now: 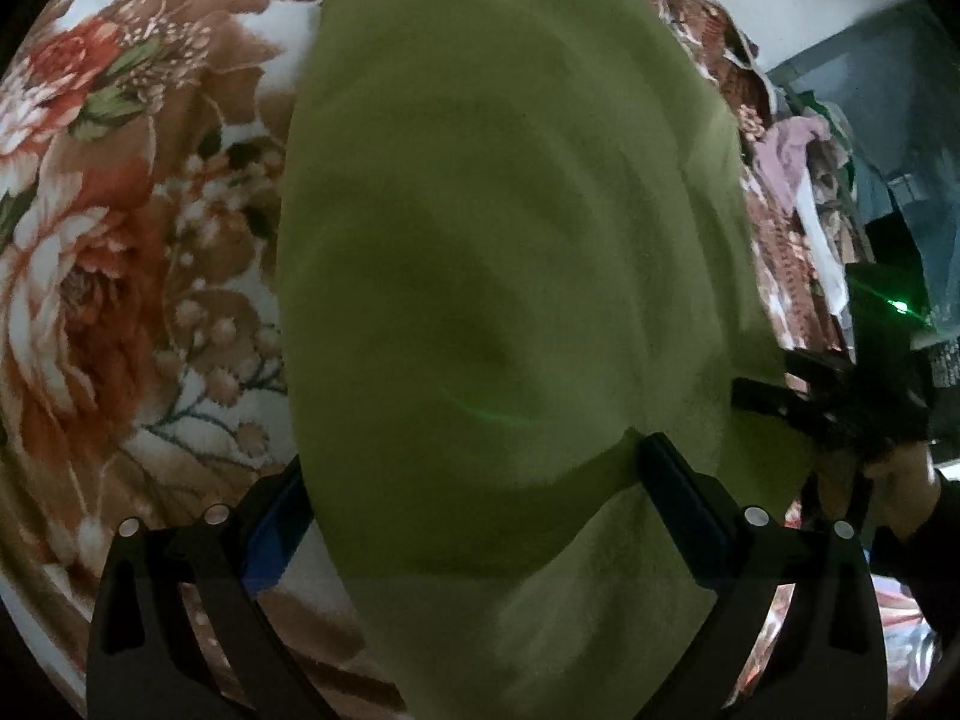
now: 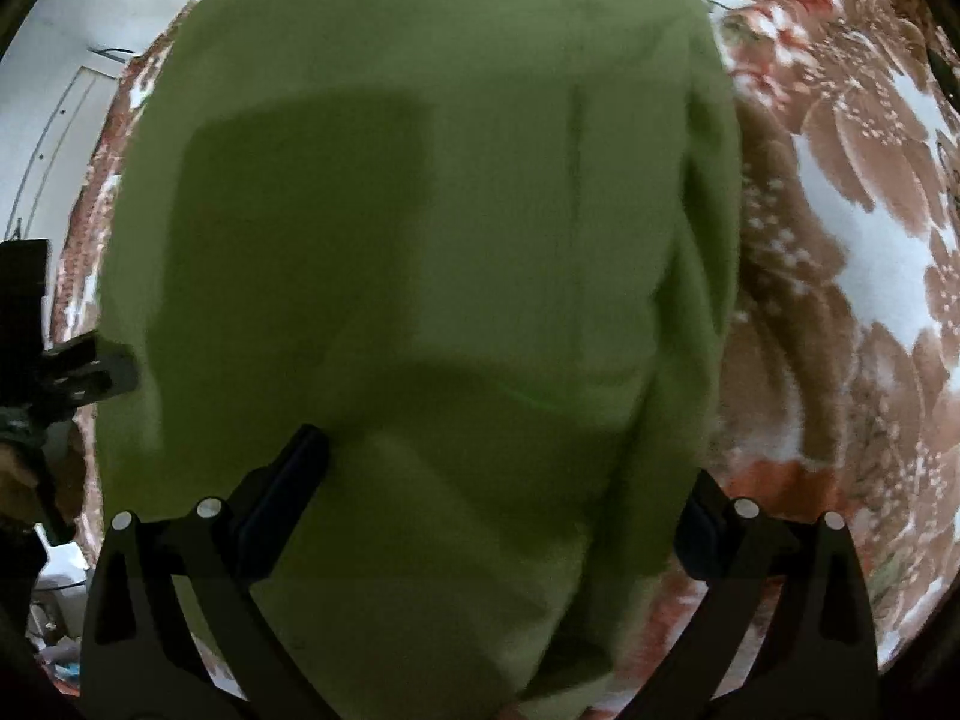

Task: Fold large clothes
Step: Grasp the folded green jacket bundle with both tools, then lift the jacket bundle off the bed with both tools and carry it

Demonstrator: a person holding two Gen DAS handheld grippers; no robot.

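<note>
A large olive-green garment (image 1: 510,240) lies spread on a floral blanket and fills the middle of both views. My left gripper (image 1: 477,462) stands open at the garment's near edge. The cloth runs between its two fingers and hides the tip of the left one. My right gripper (image 2: 507,462) is open too, with the green garment (image 2: 420,210) lying between its wide-set fingers. The right gripper (image 1: 828,402) also shows at the garment's right edge in the left wrist view, held by a hand (image 1: 888,480). At the left edge of the right wrist view is the left gripper (image 2: 72,372).
The brown, red and white floral blanket (image 1: 120,270) covers the surface around the garment (image 2: 840,240). A heap of other clothes (image 1: 798,180) sits past the blanket's right side, before a blue-grey wall (image 1: 900,90). A white wall (image 2: 54,60) is at the far left.
</note>
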